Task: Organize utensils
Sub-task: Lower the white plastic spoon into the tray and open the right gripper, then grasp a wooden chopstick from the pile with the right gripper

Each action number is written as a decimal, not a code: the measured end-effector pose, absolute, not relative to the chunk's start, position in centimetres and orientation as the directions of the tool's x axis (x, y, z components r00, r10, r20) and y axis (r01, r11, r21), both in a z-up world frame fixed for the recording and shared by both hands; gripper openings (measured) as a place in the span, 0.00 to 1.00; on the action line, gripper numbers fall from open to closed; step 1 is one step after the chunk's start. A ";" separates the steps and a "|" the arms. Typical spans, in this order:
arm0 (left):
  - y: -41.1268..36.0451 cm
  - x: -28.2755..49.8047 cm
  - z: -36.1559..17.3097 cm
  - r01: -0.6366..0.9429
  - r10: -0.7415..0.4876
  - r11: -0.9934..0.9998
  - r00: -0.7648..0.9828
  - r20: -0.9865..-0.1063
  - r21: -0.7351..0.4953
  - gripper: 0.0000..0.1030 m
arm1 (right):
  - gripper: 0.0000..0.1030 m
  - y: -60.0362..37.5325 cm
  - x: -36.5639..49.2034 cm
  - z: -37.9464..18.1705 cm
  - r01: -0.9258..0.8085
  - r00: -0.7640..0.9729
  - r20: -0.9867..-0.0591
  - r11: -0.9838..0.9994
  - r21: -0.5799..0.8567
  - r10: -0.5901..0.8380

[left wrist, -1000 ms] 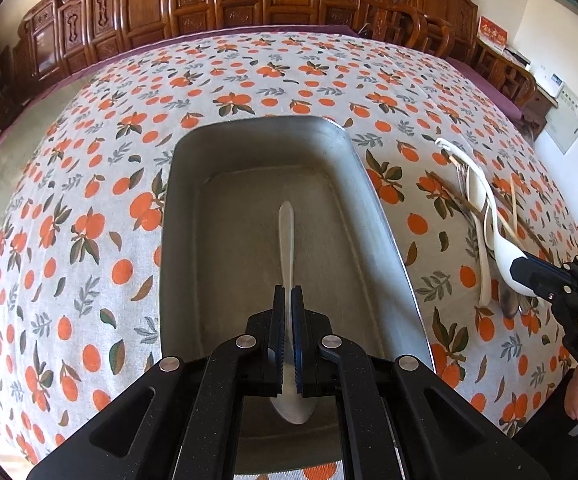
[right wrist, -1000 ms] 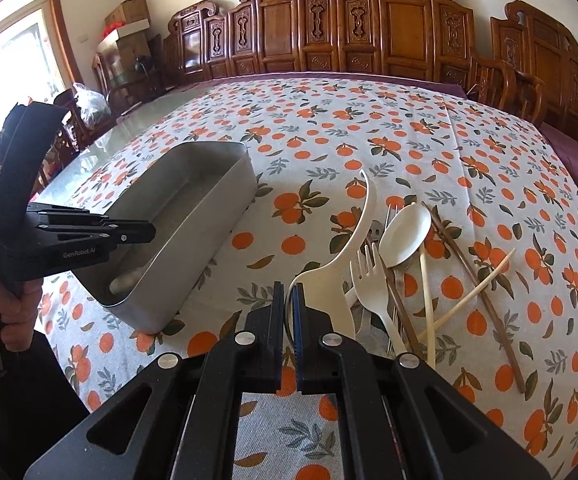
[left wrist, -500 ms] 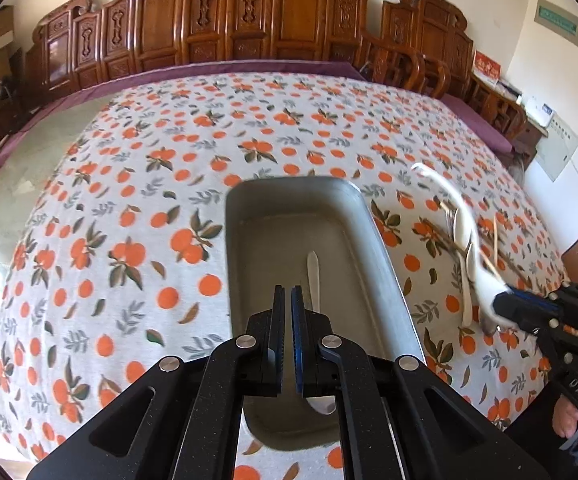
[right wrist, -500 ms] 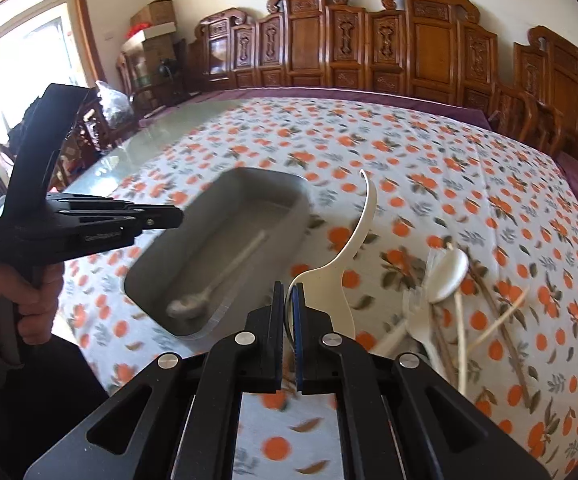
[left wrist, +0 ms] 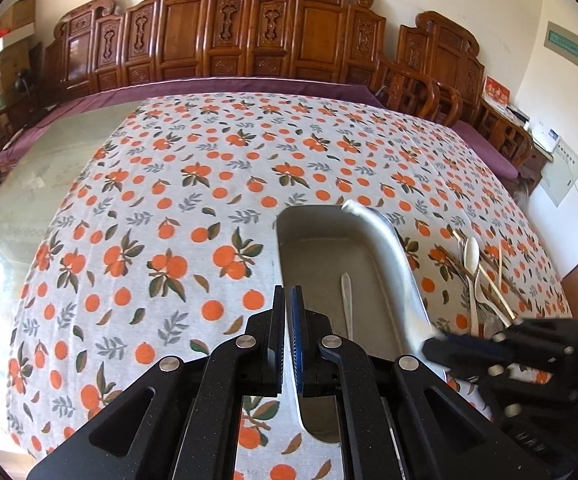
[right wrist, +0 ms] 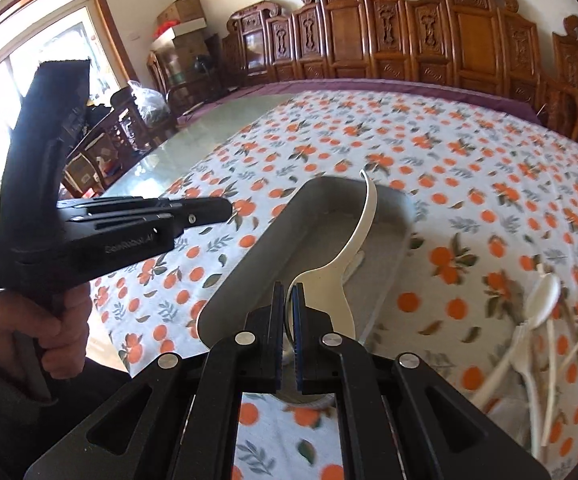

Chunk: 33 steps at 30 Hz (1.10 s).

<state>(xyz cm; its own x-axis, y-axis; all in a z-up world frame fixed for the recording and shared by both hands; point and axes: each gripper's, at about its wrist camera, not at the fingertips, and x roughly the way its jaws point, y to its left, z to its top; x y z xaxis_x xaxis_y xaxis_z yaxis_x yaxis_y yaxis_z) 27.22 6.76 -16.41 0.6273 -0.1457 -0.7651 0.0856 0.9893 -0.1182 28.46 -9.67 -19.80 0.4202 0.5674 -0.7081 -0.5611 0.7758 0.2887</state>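
Note:
My right gripper is shut on the bowl edge of a cream plastic soup spoon. The spoon's curved handle rises over the grey metal tray. In the left wrist view that spoon shows blurred above the tray, with the right gripper at the tray's right side. A pale spoon lies along the tray floor. My left gripper is shut and empty, above the tray's near left edge. From the right wrist view the left gripper hangs to the left of the tray.
A pile of white spoons, forks and chopsticks lies on the orange-print tablecloth right of the tray, the same pile in the left wrist view. A person's hand holds the left gripper's handle. Carved wooden chairs line the far edge.
The right gripper has carried the cream spoon leftward from the pile to above the tray. The left gripper has risen and drawn back to the left, off the spoon in the tray.

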 end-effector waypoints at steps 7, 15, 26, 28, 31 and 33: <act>7.2 27.3 -16.4 0.074 -0.140 0.990 0.630 -0.764 -0.121 0.02 | 0.05 -7.6 29.6 -21.7 -0.551 0.375 -0.726 0.768 0.325 0.576; 6.8 27.1 -16.3 0.085 -0.146 0.989 0.629 -0.763 -0.119 0.02 | 0.09 -8.9 29.5 -21.5 -0.545 0.387 -0.725 0.776 0.319 0.570; 3.7 26.7 -16.0 0.144 -0.192 0.981 0.630 -0.752 -0.130 0.24 | 0.10 -18.4 29.2 -17.8 -0.460 0.550 -0.702 0.866 0.198 0.452; 2.6 26.4 -15.7 0.169 -0.213 0.976 0.633 -0.744 -0.136 0.40 | 0.10 -21.0 29.4 -17.5 -0.424 0.578 -0.702 0.888 0.177 0.416; 1.2 26.2 -15.5 0.190 -0.223 0.973 0.639 -0.736 -0.130 0.58 | 0.10 -24.4 29.5 -17.6 -0.370 0.605 -0.703 0.913 0.169 0.375; 0.4 26.2 -15.6 0.202 -0.231 0.971 0.636 -0.736 -0.131 0.62 | 0.10 -26.2 29.6 -18.1 -0.337 0.615 -0.706 0.926 0.169 0.353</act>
